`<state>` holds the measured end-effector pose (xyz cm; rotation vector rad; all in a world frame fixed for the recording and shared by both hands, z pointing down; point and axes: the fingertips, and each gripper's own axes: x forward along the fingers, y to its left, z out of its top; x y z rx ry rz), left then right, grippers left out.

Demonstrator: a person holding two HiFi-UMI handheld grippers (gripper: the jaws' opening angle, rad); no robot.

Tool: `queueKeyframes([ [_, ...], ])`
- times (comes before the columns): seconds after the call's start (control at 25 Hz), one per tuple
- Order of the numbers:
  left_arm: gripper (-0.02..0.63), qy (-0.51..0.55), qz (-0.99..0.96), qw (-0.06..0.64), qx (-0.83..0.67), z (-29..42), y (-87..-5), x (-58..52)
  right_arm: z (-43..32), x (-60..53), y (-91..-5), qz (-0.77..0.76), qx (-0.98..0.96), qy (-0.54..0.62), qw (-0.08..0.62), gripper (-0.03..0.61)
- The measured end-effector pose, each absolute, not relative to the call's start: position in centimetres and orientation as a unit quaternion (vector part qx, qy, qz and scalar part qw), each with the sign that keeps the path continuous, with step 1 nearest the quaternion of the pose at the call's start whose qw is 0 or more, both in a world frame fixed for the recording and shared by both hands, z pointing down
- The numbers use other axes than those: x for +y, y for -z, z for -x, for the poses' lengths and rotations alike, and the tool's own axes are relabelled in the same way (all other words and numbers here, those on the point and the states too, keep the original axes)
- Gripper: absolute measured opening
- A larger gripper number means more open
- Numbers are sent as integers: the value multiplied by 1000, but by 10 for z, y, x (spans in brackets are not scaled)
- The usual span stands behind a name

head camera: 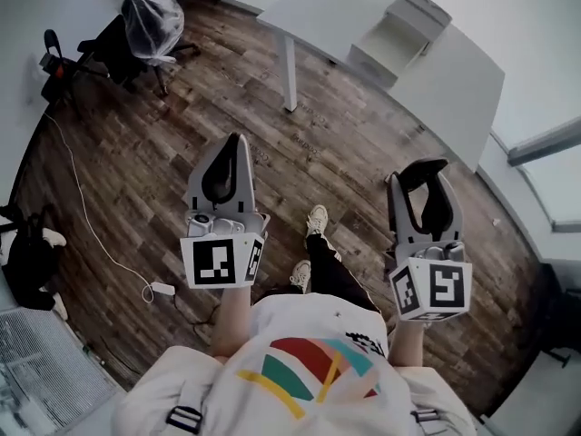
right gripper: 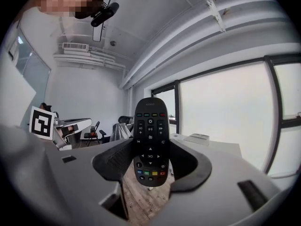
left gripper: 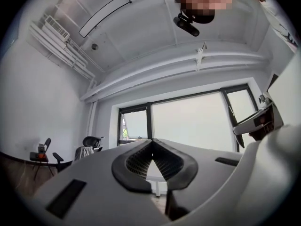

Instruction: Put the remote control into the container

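In the head view, the person stood on the wooden floor [head camera: 136,153] with both tools raised at chest height. The left gripper [head camera: 222,184] and right gripper [head camera: 425,198] were well apart from the white desk [head camera: 454,89]. An open pale box, likely the container [head camera: 419,9], sat near the desk's far edge.

In the left gripper view, the jaws met at their tips with nothing between them.

In the right gripper view, the pads clamped the remote control [right gripper: 150,140] upright, its buttons facing the camera.

The step in hand looked like carrying. Next, the person would need to walk to the desk, lower the remote inside the box walls, then release it.
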<state>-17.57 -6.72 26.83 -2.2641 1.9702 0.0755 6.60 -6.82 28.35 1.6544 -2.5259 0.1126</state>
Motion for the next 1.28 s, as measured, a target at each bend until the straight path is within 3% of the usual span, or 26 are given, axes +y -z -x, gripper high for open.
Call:
queueKeyframes([
  [0.44,8,-6,708,107,698,202,-248,-184,-58,-214,-284,-521,-851,-28,55,242],
  [0.96,8,-4,718,122,685,182,-232,-247,-109,-236,-290,-556,-827,-15,83,242],
  [1.28,8,9,709,147,690,186,-210,-256,-110,-248,-282,-556,-829,-16,57,242],
])
